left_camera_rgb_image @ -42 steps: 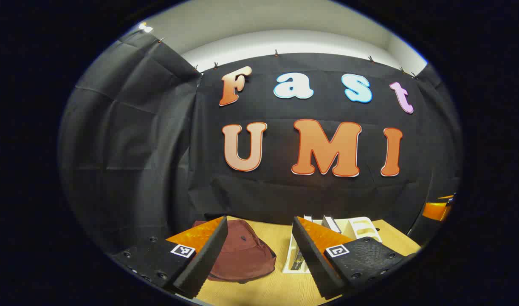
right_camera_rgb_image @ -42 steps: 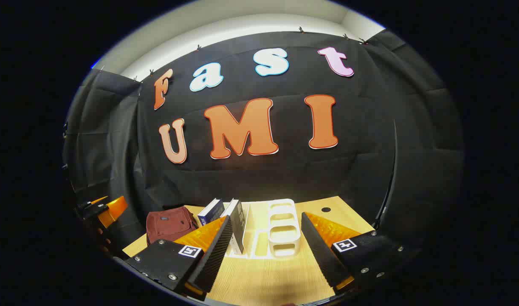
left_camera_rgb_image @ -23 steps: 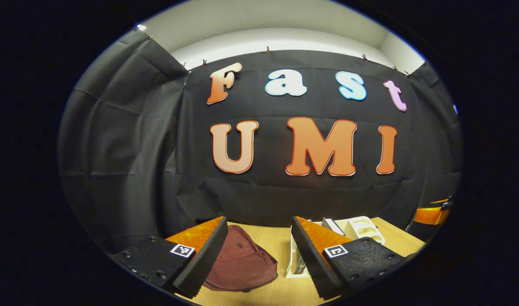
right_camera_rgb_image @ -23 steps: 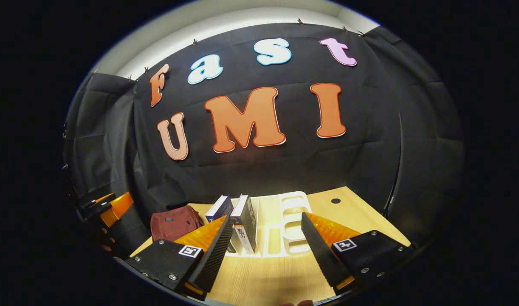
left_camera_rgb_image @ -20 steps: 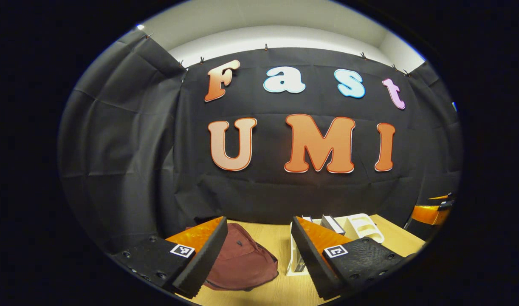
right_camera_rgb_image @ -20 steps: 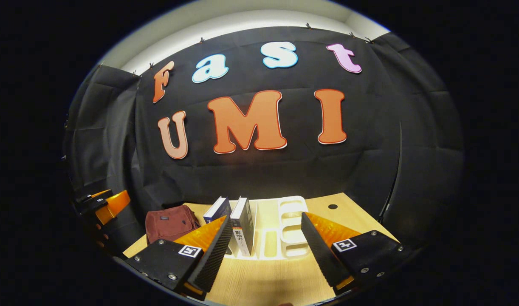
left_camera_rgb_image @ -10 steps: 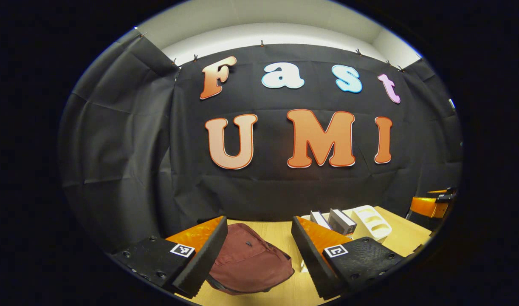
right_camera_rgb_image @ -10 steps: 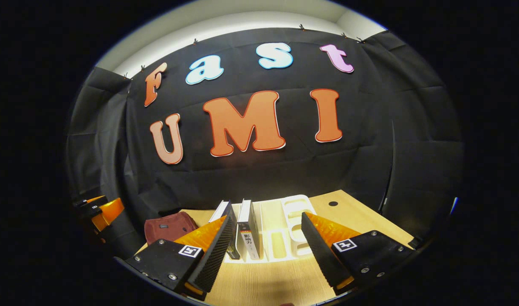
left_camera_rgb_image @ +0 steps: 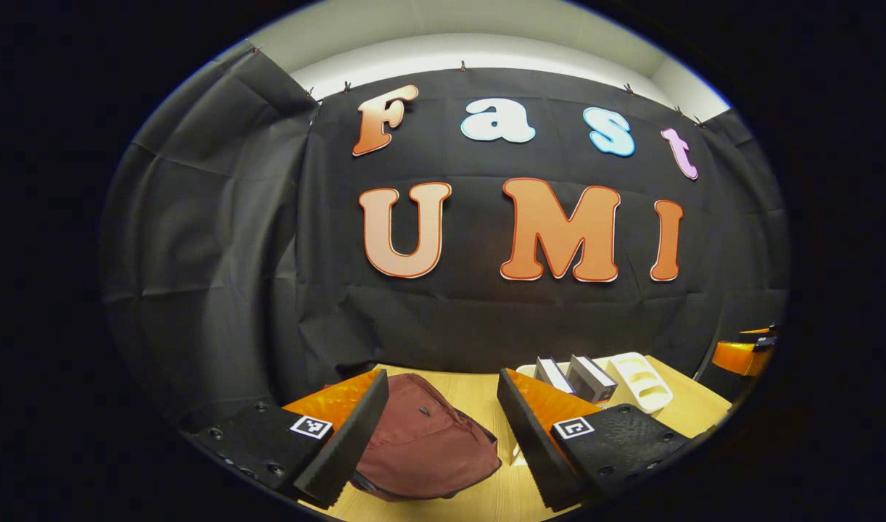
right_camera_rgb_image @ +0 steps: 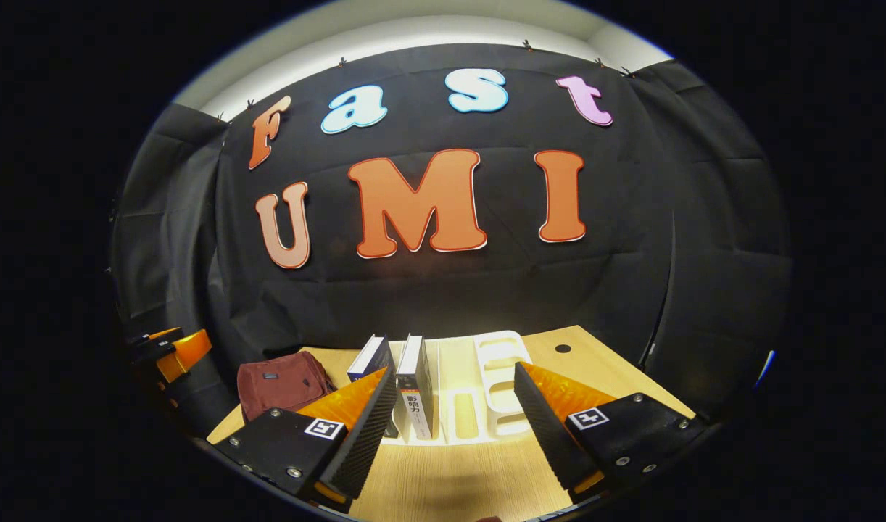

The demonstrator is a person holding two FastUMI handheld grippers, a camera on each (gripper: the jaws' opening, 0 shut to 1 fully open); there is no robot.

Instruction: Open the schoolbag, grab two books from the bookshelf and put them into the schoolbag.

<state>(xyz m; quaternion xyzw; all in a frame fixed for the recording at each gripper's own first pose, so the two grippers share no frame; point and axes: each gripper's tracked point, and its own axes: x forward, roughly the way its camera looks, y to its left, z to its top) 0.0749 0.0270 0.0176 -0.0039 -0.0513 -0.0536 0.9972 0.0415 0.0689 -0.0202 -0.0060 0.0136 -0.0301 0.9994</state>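
A dark red schoolbag (left_camera_rgb_image: 425,446) lies closed on the wooden table, just beyond my left gripper (left_camera_rgb_image: 443,435), which is open and holds nothing. In the right gripper view the schoolbag (right_camera_rgb_image: 280,384) lies at the left. Two books (right_camera_rgb_image: 414,388) stand upright in a white bookshelf (right_camera_rgb_image: 497,377) ahead of my right gripper (right_camera_rgb_image: 454,428), also open with nothing between its fingers. The books (left_camera_rgb_image: 577,373) and bookshelf (left_camera_rgb_image: 642,373) appear right of the bag in the left gripper view.
The wooden table (right_camera_rgb_image: 457,478) has a small round hole (right_camera_rgb_image: 562,349) at its back right. The other gripper (left_camera_rgb_image: 740,351) shows at the right edge of the left gripper view, and again as the other gripper (right_camera_rgb_image: 175,351) at the left edge of the right gripper view.
Both grippers have tilted slightly downward and drifted, so more of the table, bag and books is in sight. Both stay open; nothing on the table has moved.
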